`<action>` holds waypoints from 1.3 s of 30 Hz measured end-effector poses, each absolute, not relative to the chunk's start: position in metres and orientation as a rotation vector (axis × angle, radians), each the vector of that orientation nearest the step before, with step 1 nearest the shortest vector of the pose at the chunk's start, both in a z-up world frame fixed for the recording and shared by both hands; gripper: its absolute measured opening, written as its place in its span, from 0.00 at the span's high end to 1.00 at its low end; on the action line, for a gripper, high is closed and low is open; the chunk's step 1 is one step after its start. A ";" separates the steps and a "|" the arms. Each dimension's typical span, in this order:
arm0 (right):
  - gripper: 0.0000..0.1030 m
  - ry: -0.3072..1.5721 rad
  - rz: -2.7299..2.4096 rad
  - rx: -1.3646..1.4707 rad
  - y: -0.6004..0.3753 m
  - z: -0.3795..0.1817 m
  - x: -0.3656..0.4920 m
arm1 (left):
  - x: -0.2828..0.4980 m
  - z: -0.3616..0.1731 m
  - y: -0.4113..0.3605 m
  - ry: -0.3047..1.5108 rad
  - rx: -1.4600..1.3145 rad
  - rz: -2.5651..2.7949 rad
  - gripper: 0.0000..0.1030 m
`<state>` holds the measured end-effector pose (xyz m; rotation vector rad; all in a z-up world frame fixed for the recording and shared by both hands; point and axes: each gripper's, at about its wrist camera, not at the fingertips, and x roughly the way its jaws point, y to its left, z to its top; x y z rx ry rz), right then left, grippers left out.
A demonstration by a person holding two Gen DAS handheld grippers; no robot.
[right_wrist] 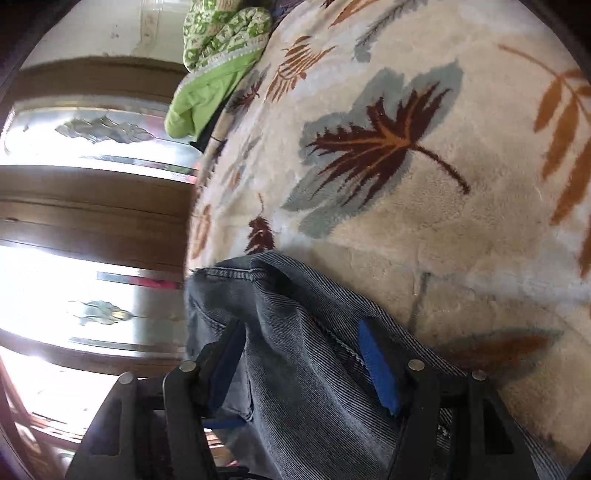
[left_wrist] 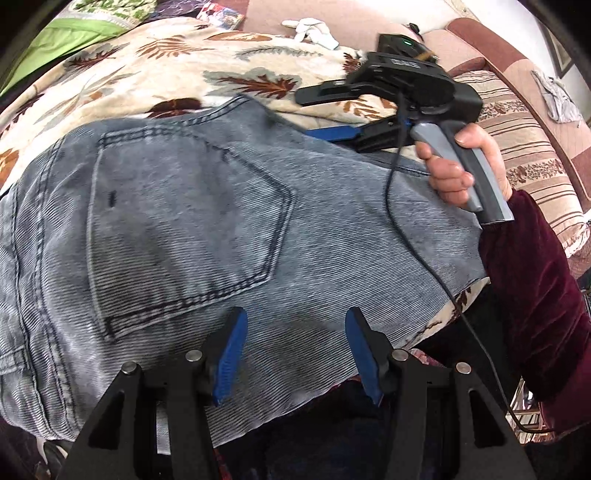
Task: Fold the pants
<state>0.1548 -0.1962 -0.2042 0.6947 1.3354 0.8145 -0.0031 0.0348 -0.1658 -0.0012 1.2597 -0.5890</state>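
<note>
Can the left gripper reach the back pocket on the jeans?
Probably yes. The left gripper hovers open just over the jeans, and the back pocket lies flat right ahead of its jaws with nothing covering it. The right gripper sits off at the far edge.

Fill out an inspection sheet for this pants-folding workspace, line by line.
Surface: cream fleece blanket with brown and grey leaf print, spread over a bed or sofa.
Job's things: faded grey-blue denim jeans lying on the blanket, back pocket facing up.
Clutter: green patterned quilt; white crumpled cloth; colourful printed item at the far edge, unclear.
Grippers: left gripper open over the jeans' near edge; right gripper open, a fold of denim between its blue pads, held in the person's right hand.
Cables: thin black cable hanging from the right gripper across the jeans.
Surroundings: striped pink-brown sofa; wooden cabinet with mirrored panels.
</note>
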 end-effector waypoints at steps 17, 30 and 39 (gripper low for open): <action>0.35 1.393 0.959 0.691 -0.168 -0.210 0.148 | -0.007 -0.170 0.020 1.277 0.036 -0.508 0.43; 0.96 1.370 0.738 0.626 -0.182 -0.210 0.137 | -0.011 -0.171 0.030 1.275 0.002 -0.497 0.43; 0.96 1.116 0.626 0.456 -0.179 -0.156 0.131 | -0.008 -0.174 0.039 1.272 -0.014 -0.502 0.43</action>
